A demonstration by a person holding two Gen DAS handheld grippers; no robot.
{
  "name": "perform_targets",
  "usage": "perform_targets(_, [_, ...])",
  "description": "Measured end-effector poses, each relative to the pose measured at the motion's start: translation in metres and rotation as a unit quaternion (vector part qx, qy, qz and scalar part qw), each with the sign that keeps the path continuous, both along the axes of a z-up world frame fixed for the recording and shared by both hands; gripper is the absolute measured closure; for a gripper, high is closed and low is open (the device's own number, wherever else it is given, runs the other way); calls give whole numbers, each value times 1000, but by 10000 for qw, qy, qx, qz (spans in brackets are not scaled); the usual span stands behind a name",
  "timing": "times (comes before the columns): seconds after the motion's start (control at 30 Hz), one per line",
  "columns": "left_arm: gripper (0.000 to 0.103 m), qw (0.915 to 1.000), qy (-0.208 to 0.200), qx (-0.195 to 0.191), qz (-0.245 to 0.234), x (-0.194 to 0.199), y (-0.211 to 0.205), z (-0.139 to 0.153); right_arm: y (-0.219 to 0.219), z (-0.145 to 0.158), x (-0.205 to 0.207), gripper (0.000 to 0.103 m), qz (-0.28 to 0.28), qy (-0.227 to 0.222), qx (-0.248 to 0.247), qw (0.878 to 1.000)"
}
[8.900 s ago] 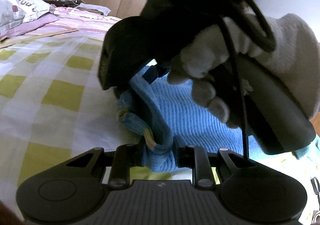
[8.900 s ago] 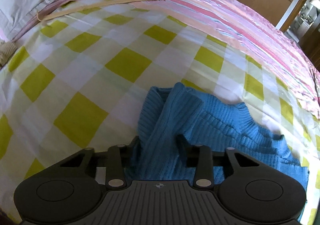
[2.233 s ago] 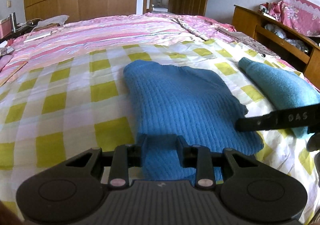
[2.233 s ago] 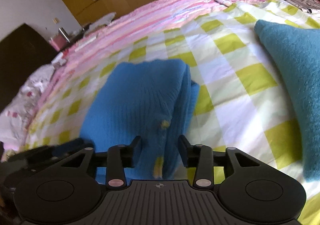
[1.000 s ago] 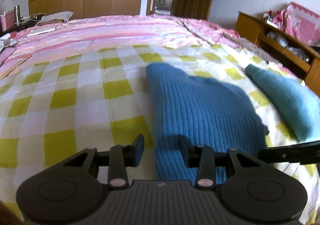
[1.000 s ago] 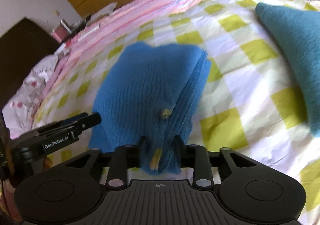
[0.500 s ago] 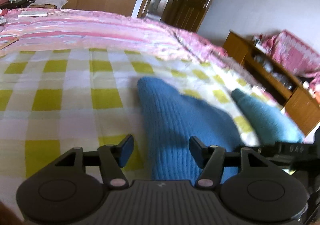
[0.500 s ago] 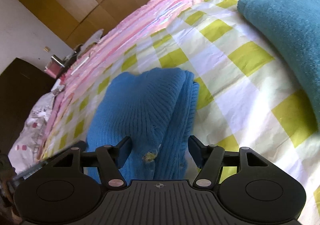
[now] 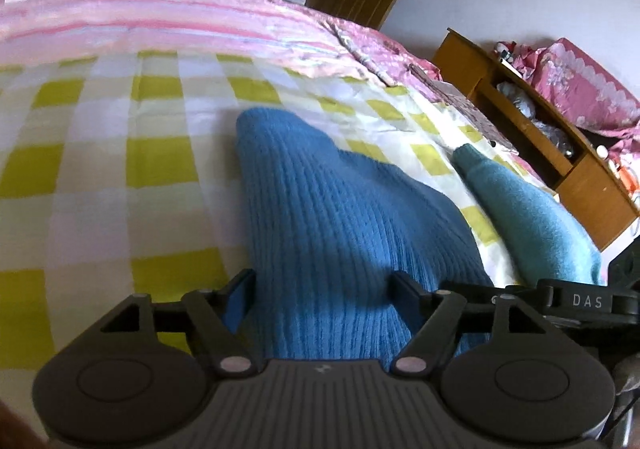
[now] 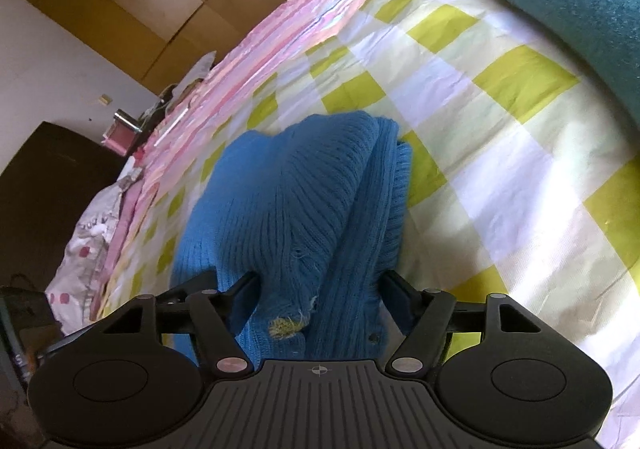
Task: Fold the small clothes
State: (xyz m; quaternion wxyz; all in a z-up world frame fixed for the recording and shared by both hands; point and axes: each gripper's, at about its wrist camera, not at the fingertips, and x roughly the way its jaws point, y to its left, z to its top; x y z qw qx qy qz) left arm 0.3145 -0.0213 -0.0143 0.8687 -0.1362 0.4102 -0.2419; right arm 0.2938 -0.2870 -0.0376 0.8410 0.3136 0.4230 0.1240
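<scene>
The blue sweater (image 9: 344,217) lies folded on the checked sheet (image 9: 120,169) of the bed, its ribbed top facing up and its stacked edges showing on the right in the right wrist view (image 10: 304,209).

The left gripper (image 9: 322,289) sits low over the sweater's near edge. Its jaws are opening, the knit lies between them, and the pads do not press on it.

The right gripper (image 10: 320,291) is spread wide at the other near corner, released, with the sweater's layered fold and a frayed yellow patch (image 10: 286,325) between its 2 fingers but not pinched.

A teal garment (image 9: 532,209) lies folded just beside the sweater on the right, apart from it with a strip of sheet between. A pink striped blanket (image 9: 180,21) covers the far half of the bed. A wooden shelf unit (image 9: 540,137) stands past the bed's right edge, and a pillow (image 10: 88,245) lies at the head. Part of the right gripper's arm crosses the lower right corner of the left wrist view, touching the sweater's edge there or just above it; which, I cannot tell.
</scene>
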Motion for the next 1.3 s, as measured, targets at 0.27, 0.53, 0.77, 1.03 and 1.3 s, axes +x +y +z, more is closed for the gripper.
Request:
perform_targets(0.27, [42,9999,63,-113,-62,-14,0,1,-1,-3,0,65,47,27,363,9993])
perform_targets(0.53, [49,9996,-169,-228,-67,-64,16,31,13,29,-29,71,477,-281,459,9974])
perform_targets(0.77, [50,9996,-118,-232,65,-126,28,31,21,34,-82,71,751,-256,406,9960])
perform_targets(1.03, [48,9989,-46,421,195,-160,17,0,21,12,-115,64,488,14,-264,9985])
perform_targets(1.3, [48,9951,-665,631,366,-165,24,34,22,64,-133,64,205,-817,-1174,9895])
